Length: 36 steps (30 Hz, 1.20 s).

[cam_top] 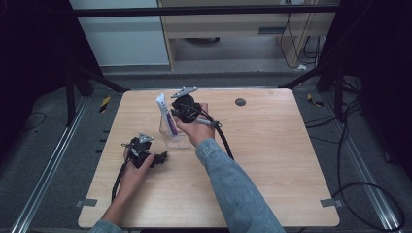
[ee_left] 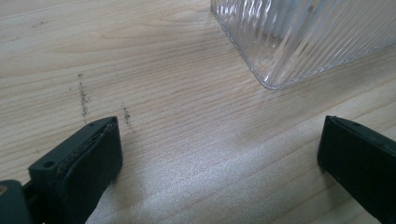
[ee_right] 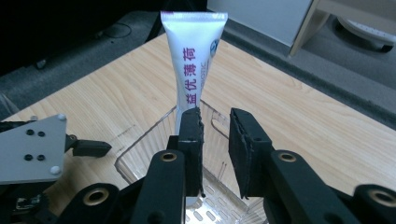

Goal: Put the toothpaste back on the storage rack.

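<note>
A white toothpaste tube point(cam_top: 165, 115) with purple lettering stands cap-down in a clear ribbed plastic cup point(cam_top: 173, 139) near the middle of the wooden table point(cam_top: 272, 160). My right gripper point(cam_top: 180, 112) hovers over the cup, just right of the tube. In the right gripper view its jaws point(ee_right: 215, 116) stand almost together with nothing in the narrow gap, while the tube point(ee_right: 192, 60) rises just beyond the left jaw, out of the cup point(ee_right: 140, 156). My left gripper point(cam_top: 159, 158) rests on the table before the cup, open point(ee_left: 219, 135) and empty, the cup's corner point(ee_left: 299, 42) ahead of it.
A small dark round spot point(cam_top: 240, 102) marks the table's far side. Black cables trail from both grippers toward the near edge. Bare wood lies right of my right forearm point(cam_top: 233, 179). Dark frame bars and a floor with cables surround the table.
</note>
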Tool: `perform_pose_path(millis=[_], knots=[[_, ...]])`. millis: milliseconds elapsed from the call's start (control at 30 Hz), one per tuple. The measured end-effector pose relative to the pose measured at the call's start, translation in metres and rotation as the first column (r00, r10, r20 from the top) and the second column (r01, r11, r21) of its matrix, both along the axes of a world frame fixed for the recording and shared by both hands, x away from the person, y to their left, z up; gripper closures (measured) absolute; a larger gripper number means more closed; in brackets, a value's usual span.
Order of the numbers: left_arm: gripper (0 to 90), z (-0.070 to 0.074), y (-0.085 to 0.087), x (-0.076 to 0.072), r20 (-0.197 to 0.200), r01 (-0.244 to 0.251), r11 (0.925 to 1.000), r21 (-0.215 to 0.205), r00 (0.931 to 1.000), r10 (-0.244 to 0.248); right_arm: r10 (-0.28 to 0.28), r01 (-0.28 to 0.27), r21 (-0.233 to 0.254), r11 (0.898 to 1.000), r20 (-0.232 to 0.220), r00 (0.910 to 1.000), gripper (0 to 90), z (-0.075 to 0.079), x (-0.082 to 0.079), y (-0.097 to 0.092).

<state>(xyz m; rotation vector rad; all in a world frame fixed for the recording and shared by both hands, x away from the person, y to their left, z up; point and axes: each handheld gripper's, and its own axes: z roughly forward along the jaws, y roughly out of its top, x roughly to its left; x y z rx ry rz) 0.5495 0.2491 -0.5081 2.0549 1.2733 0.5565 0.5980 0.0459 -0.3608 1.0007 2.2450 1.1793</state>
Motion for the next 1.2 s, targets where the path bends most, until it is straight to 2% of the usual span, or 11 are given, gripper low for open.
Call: perform_pose_path(millis=[200,300,400,500,667,833,1000,1067,1200], knots=[[0.0,0.0,0.0,0.0,-0.001,0.0,1.0,0.0,1.0,0.0,0.0,0.0,0.017,1.0,0.025,0.9997,63.8,0.005,-0.003,-0.007],[0.0,0.0,0.0,0.0,-0.001,0.0,1.0,0.0,1.0,0.0,-0.017,0.016,0.034,0.999,0.027,0.9995,52.6,0.007,-0.003,-0.012],[0.0,0.0,0.0,0.0,-0.002,0.001,1.0,0.002,1.0,-0.001,-0.031,0.03,0.053,0.998,0.02,0.9993,36.8,0.008,-0.001,-0.016],[0.0,0.0,0.0,0.0,-0.002,0.001,1.0,0.002,1.0,-0.001,-0.025,0.024,0.052,0.998,0.003,0.9997,28.1,0.007,0.001,-0.019],[0.0,0.0,0.0,0.0,0.0,-0.001,1.0,0.0,1.0,0.001,-0.007,0.007,0.042,0.999,0.01,0.9999,17.7,0.007,0.0,-0.025],[0.0,0.0,0.0,0.0,-0.001,0.001,1.0,0.001,1.0,-0.001,0.02,-0.02,0.002,1.0,0.012,0.9997,13.1,0.007,-0.001,-0.031],[0.0,0.0,0.0,0.0,-0.002,-0.001,1.0,-0.001,1.0,0.001,0.014,-0.014,-0.003,1.0,0.012,0.9998,14.9,0.006,-0.003,-0.047],[0.0,0.0,0.0,0.0,-0.002,-0.001,1.0,-0.001,1.0,0.001,0.011,-0.011,-0.003,1.0,0.029,0.9995,15.3,0.005,-0.004,-0.056],[0.0,0.0,0.0,0.0,-0.001,-0.003,1.0,-0.003,1.0,0.003,-0.016,0.016,0.018,1.0,0.027,0.9995,15.7,0.004,-0.004,-0.072]])
